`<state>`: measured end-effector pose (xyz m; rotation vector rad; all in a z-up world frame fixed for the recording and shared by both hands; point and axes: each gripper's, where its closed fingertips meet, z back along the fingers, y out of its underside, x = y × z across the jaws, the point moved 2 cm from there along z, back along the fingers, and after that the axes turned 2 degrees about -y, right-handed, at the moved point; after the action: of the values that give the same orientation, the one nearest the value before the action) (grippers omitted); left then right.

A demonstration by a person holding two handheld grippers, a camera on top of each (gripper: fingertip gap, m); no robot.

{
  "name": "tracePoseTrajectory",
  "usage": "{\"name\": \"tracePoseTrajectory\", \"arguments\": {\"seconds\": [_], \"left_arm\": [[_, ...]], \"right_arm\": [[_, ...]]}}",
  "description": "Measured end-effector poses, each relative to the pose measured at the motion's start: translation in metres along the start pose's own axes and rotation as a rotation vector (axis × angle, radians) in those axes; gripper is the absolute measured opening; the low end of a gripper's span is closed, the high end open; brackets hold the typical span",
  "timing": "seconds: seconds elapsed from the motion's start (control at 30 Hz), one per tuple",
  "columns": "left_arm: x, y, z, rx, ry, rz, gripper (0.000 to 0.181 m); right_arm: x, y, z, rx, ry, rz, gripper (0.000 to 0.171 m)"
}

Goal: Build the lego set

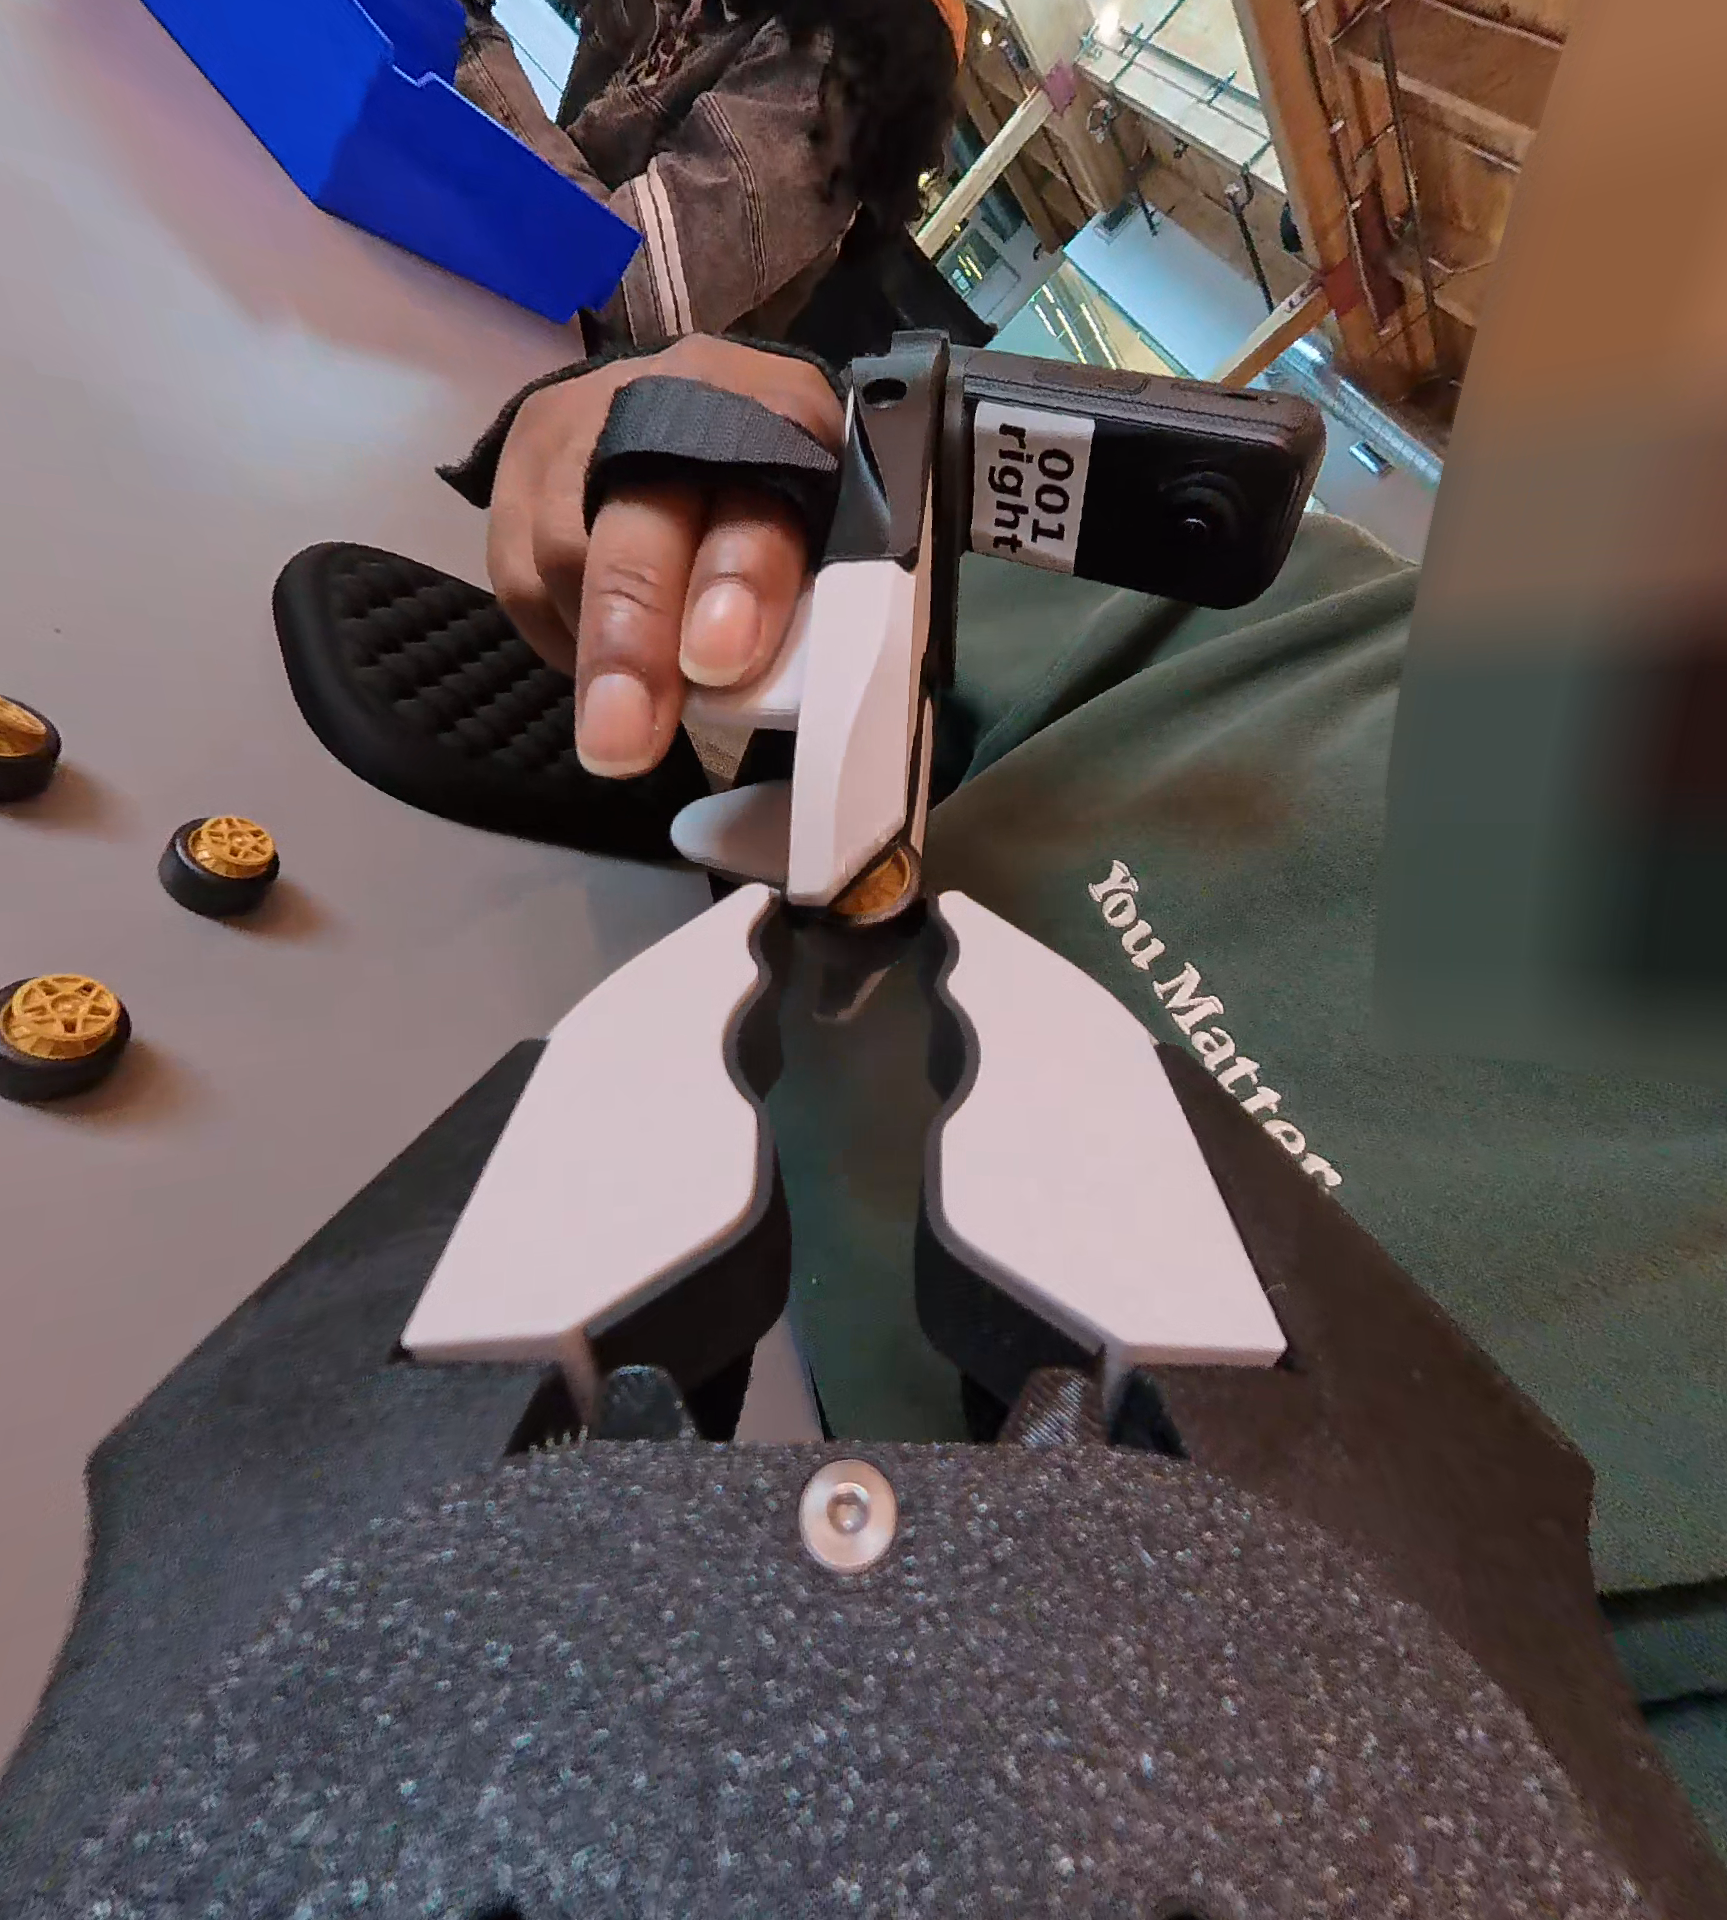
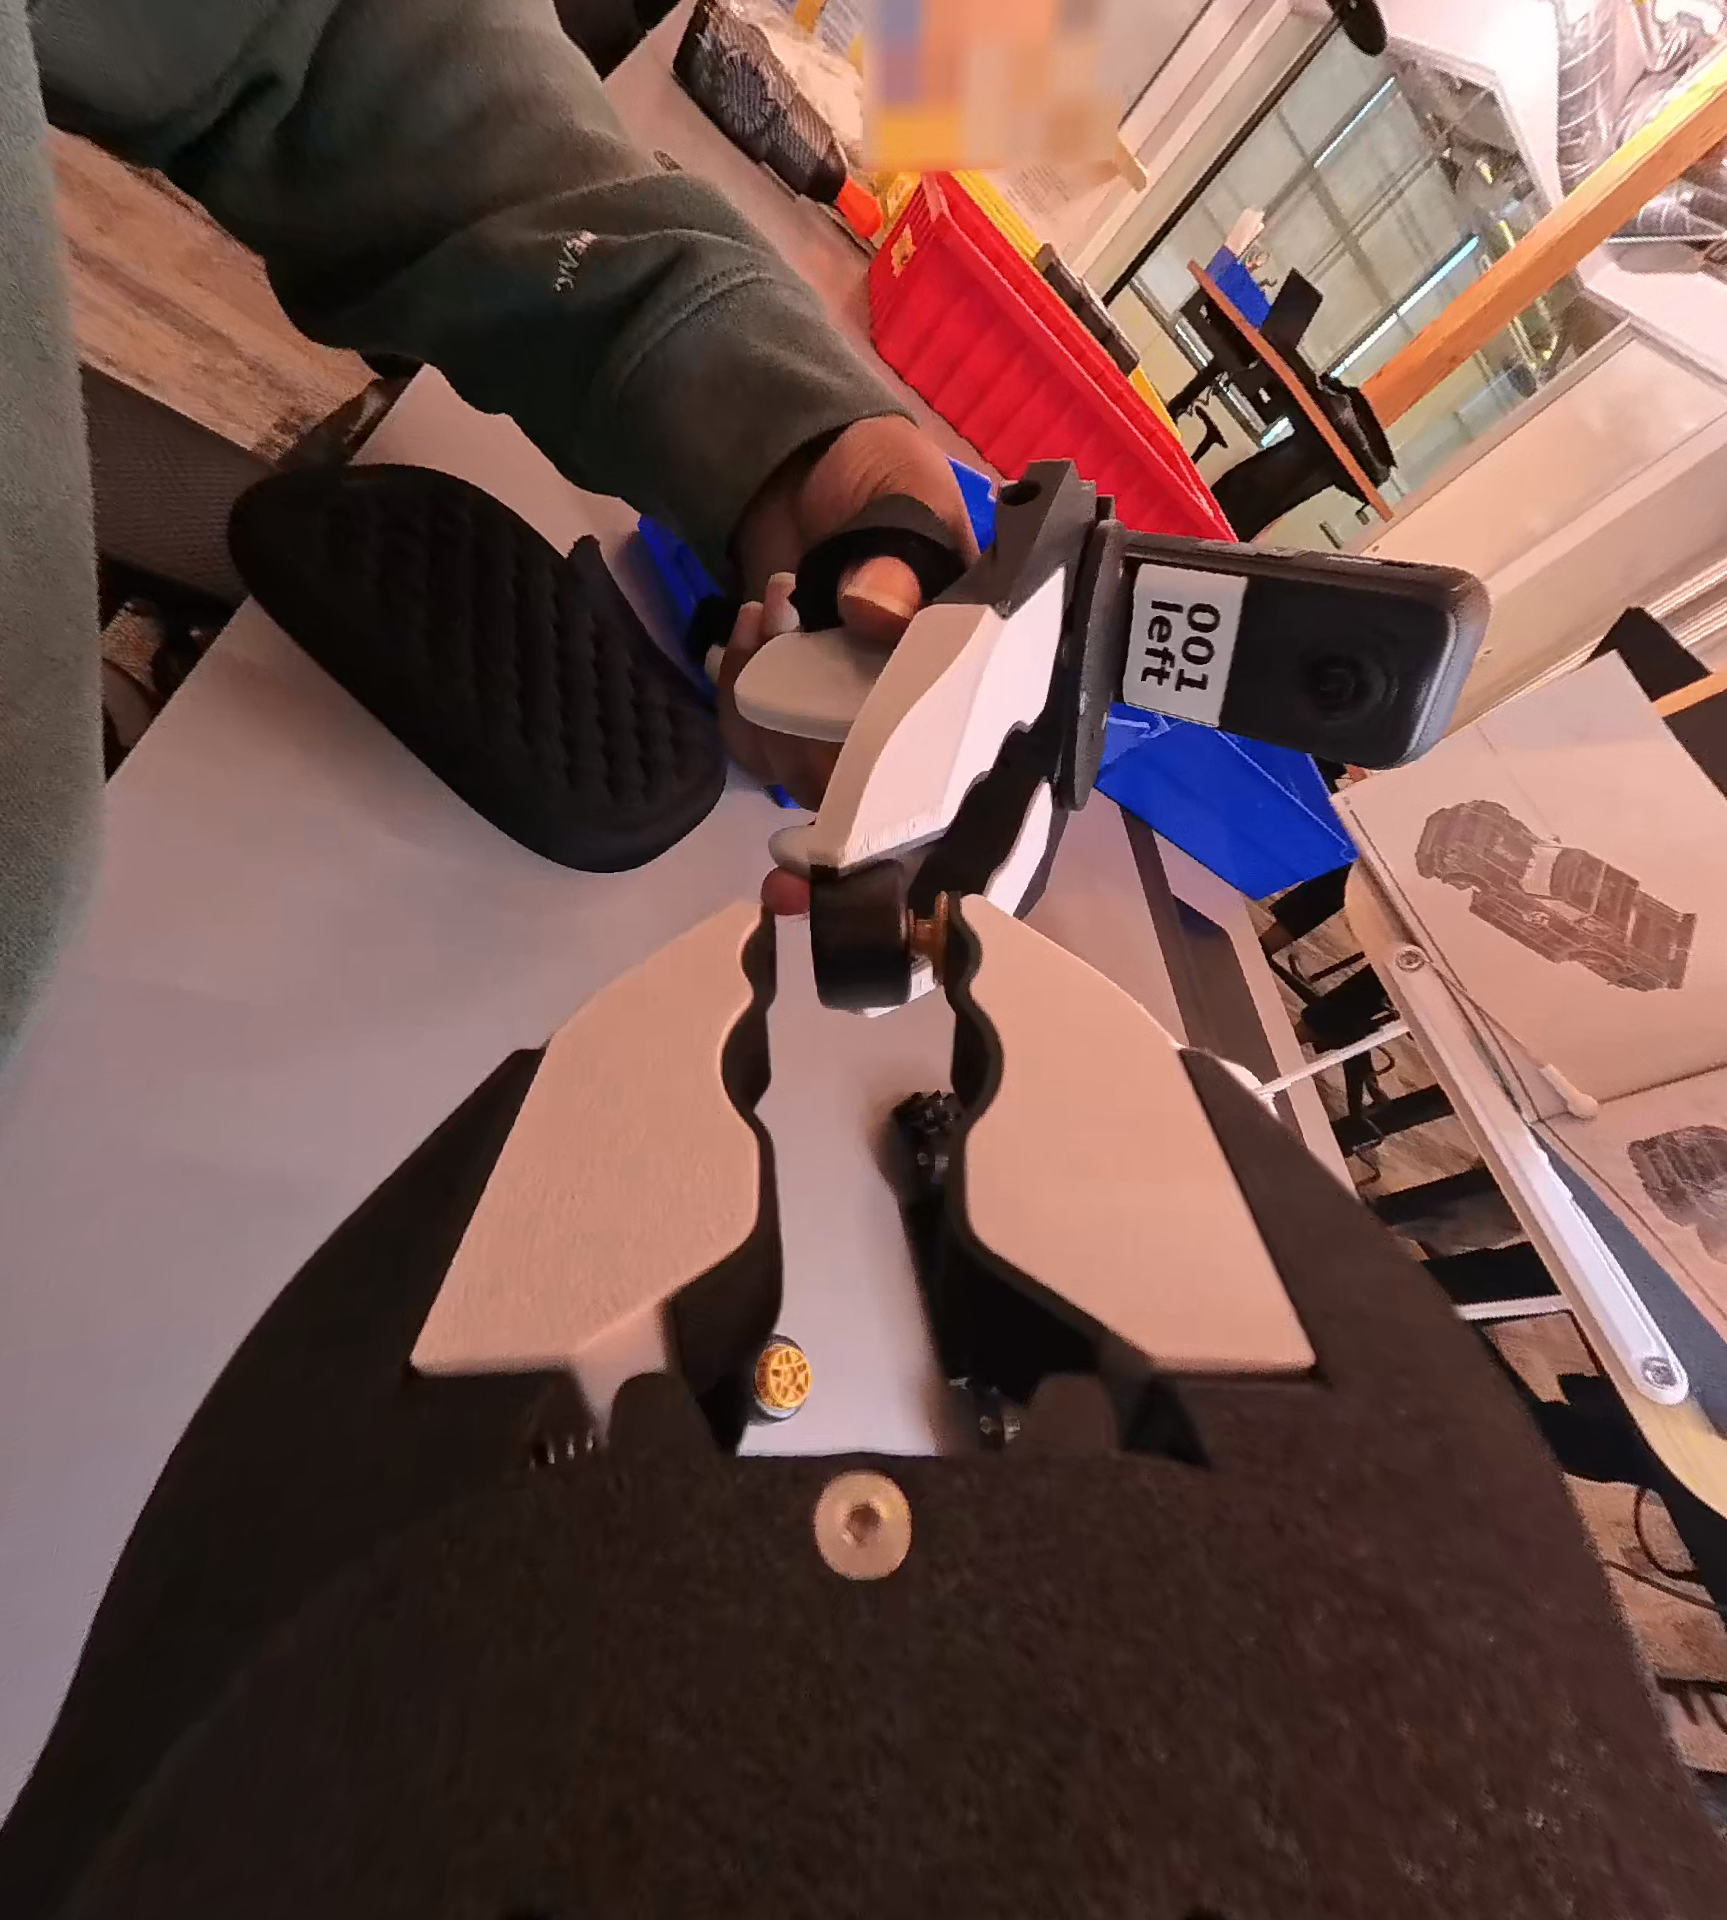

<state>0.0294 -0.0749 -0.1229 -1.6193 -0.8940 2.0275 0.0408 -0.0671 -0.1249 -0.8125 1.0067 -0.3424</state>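
Gold rim [image 2: 934, 928] sits pinched in the right gripper [image 2: 864, 925], the black tyre [image 2: 854, 951] clamped in the left gripper [image 1: 854, 914], both held above the table [image 1: 163, 468]. Looks like mid wheel assembly; next needs a straight push together.

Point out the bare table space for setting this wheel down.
Bare table lies between the blue bin, the black pad and the three loose wheels. It is crowded where the grippers meet, left and right.
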Motion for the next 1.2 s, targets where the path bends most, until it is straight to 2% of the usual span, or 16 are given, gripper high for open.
{"name": "tracePoseTrajectory", "arguments": {"seconds": [0.4,1.03,1.2], "left_arm": [[-0.003,0.000,0.001,-0.036,0.016,0.041,0.024],[-0.009,0.011,-0.003,-0.023,0.050,0.091,0.024],[-0.010,0.009,-0.002,-0.092,0.079,0.113,0.024]], "right_arm": [[-0.003,-0.004,0.001,-0.004,0.039,0.059,0.023],[0.009,-0.008,-0.001,-0.007,-0.052,0.037,0.023],[0.005,-0.009,0.000,-0.029,-0.035,-0.039,0.022]]}}
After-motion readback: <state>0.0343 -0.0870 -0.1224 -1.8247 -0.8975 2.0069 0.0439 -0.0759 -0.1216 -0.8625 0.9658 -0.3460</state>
